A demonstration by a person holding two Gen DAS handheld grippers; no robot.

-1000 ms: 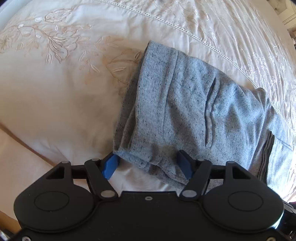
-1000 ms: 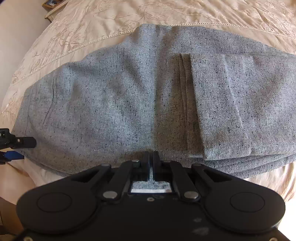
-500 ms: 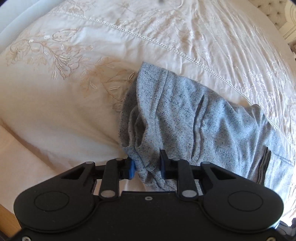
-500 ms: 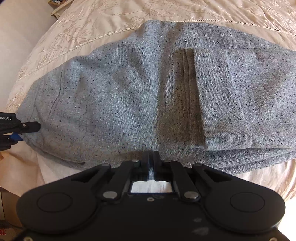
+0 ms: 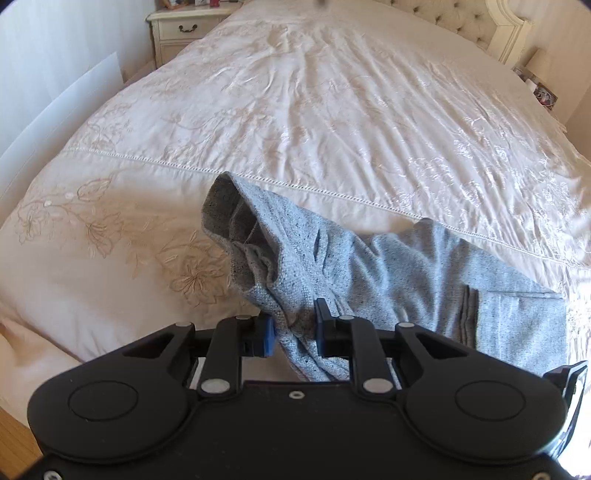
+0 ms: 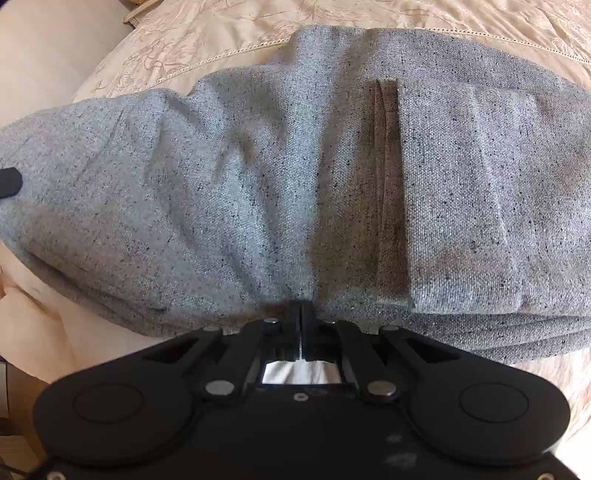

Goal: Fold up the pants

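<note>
Grey speckled pants (image 5: pixel 388 273) lie near the front edge of a cream embroidered bedspread (image 5: pixel 332 110). My left gripper (image 5: pixel 293 328) has their left end bunched between its blue pads; the jaws are closing on it and the cloth hangs lifted, its open end (image 5: pixel 229 214) showing a darker inside. In the right wrist view the pants (image 6: pixel 258 184) fill the frame, with a folded leg flap (image 6: pixel 461 192) on the right. My right gripper (image 6: pixel 302 306) is shut on the near edge, creases fanning out from its tips. A black tip of the left gripper (image 6: pixel 9 181) shows at the far left.
A cream nightstand (image 5: pixel 184 26) stands at the bed's far left and a tufted headboard (image 5: pixel 461 18) at the back. A white panel (image 5: pixel 74 99) leans along the left side. Wooden floor (image 5: pixel 14 435) shows below the bed's front edge.
The left jaws closed from wide apart onto the pants' left end, then rose and tilted up, lifting the cloth. The right gripper pushed slightly forward into the near edge, gathering the fabric.
</note>
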